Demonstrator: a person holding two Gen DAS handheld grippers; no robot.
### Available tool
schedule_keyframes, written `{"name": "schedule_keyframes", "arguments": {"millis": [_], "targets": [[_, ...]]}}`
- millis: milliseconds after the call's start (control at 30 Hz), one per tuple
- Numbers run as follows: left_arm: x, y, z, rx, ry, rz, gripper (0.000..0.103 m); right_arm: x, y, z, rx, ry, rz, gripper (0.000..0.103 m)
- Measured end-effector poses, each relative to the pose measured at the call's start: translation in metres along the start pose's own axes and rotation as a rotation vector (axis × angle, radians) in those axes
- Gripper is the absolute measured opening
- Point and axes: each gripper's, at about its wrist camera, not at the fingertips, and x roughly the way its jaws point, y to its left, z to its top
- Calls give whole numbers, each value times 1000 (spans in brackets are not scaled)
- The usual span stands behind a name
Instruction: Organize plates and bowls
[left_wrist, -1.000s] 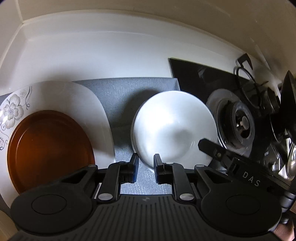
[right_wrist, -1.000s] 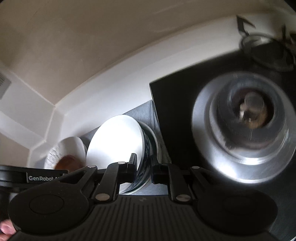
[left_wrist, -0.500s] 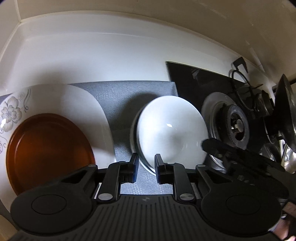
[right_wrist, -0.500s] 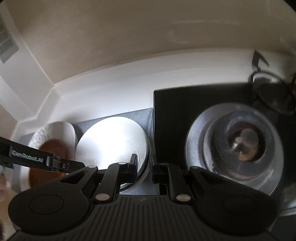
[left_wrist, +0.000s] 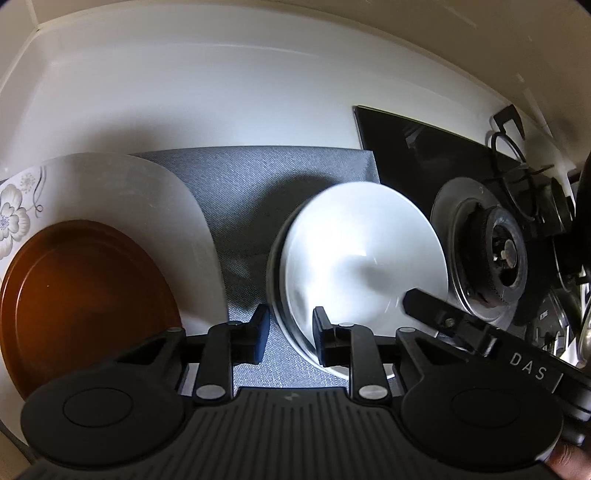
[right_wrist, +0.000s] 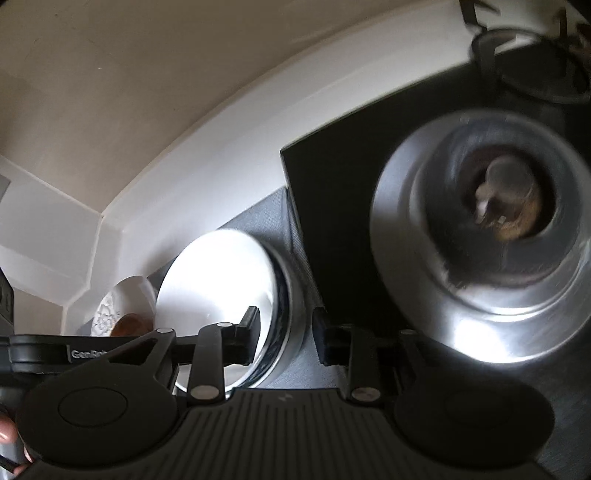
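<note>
A white bowl (left_wrist: 362, 254) sits nested in a second bowl on a grey mat (left_wrist: 255, 192). My left gripper (left_wrist: 290, 332) has its jaws slightly apart astride the bowls' near-left rim. My right gripper (right_wrist: 284, 336) has its jaws slightly apart astride the opposite rim of the stacked bowls (right_wrist: 221, 288); the outer bowl (right_wrist: 291, 317) lies between the fingers. Whether either pinches the rim I cannot tell. A brown plate (left_wrist: 81, 302) lies on a white flowered plate (left_wrist: 122, 192) at the left, also seen small in the right wrist view (right_wrist: 129, 302).
A black glass gas hob (left_wrist: 413, 147) with a steel burner (left_wrist: 495, 258) lies just right of the mat, large in the right wrist view (right_wrist: 491, 221). A white counter (left_wrist: 221, 96) and wall run behind. A dark pan edge (left_wrist: 583, 206) is far right.
Both grippers have dropped closer over the stacked bowls, and their jaws have opened a little. The right wrist view swung and blurred. The plates have not moved.
</note>
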Motion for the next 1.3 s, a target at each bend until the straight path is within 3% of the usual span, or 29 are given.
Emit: {"name": "schedule_keyframes", "arguments": {"millis": [100, 367, 600, 833, 1300], "targets": [[0, 1, -3, -3, -6, 1, 27, 3, 4, -4, -25, 9, -12, 29], [-3, -10, -22, 20, 19, 35, 29, -4, 7, -10, -30, 25, -40, 25], [-6, -19, -48, 49, 8, 53, 31, -18, -2, -25, -60, 57, -23, 24], [0, -18, -42, 38, 11, 58, 31, -15, -4, -26, -24, 40, -13, 29], [-13, -19, -53, 54, -5, 52, 28, -23, -5, -43, 23, 13, -21, 25]]}}
